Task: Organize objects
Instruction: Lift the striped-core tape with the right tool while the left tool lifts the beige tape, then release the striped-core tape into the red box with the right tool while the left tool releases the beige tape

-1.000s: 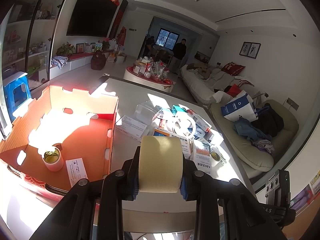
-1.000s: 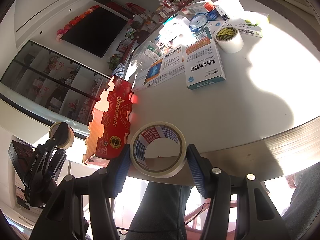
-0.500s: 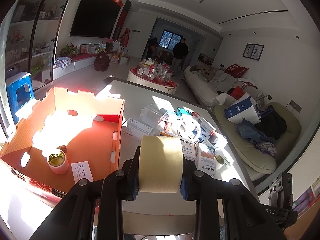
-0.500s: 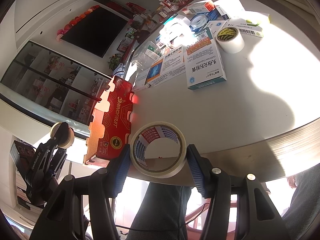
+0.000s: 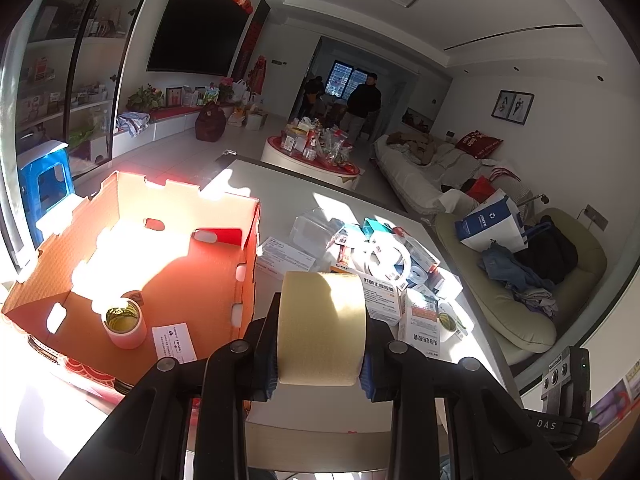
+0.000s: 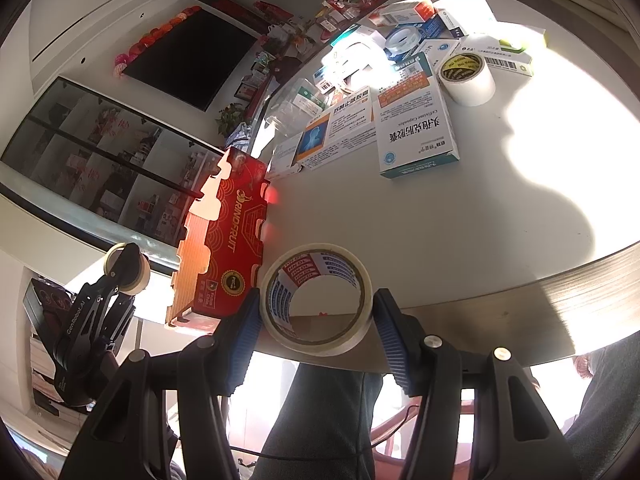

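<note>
My left gripper (image 5: pixel 320 334) is shut on a wide beige tape roll (image 5: pixel 322 320), held above the table's near edge just right of the red cardboard box (image 5: pixel 244 276). Inside the box stand a pale tape roll (image 5: pixel 122 322) and a white card (image 5: pixel 175 342). My right gripper (image 6: pixel 316 316) is shut on a clear tape roll with a red and blue printed core (image 6: pixel 320 256), held at the table's front edge. In the right wrist view the left gripper (image 6: pixel 122 266) appears at lower left, beside the red box (image 6: pixel 224 240).
Several medicine boxes (image 6: pixel 416 128) and a white tape roll (image 6: pixel 468 78) lie in a pile on the white table (image 6: pixel 460 216). A person's dark trousers (image 6: pixel 320 420) are below the table edge. A sofa with clothes (image 5: pixel 520 276) stands to the right, and people stand at the far doorway.
The left wrist view has drifted slightly, so the red box sits a little further right in it. Both tape rolls stay gripped and the right gripper has not moved.
</note>
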A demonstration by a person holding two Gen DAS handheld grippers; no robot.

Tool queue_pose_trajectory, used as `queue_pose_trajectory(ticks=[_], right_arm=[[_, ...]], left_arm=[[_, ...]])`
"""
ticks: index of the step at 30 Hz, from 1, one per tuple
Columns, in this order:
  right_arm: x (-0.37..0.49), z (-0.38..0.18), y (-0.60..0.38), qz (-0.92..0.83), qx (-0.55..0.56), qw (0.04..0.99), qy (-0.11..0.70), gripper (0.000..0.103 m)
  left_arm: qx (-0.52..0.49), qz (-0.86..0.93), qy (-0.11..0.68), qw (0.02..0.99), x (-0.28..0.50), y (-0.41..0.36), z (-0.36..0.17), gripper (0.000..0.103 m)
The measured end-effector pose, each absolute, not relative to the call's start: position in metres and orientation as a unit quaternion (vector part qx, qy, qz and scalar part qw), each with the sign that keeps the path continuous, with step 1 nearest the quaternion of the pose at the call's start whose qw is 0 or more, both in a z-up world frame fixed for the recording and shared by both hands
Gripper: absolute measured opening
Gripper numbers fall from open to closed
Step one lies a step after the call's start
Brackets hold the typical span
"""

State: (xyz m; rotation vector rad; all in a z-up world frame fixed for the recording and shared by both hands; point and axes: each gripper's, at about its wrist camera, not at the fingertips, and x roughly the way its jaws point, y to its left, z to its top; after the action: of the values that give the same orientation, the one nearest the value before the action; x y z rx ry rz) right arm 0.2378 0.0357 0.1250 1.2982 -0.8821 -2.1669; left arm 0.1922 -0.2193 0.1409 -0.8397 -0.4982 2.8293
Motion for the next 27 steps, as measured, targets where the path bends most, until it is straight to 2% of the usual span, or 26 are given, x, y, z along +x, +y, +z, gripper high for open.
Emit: queue_pose_trajectory(ticks=[13, 27], right_arm=[[0.217, 0.147, -0.008, -0.782, 0.467, 0.290, -0.292, 0.056], [0.183, 0.185, -0.132, -0.751, 0.463, 0.409, -0.234, 0.055]], left_arm=[[-0.265, 0.948, -0.173, 0.015, 0.190, -0.260, 0.139, 0.033], [-0.278, 0.942, -0.181, -0.040, 0.181, -0.301, 0.110, 0.033]])
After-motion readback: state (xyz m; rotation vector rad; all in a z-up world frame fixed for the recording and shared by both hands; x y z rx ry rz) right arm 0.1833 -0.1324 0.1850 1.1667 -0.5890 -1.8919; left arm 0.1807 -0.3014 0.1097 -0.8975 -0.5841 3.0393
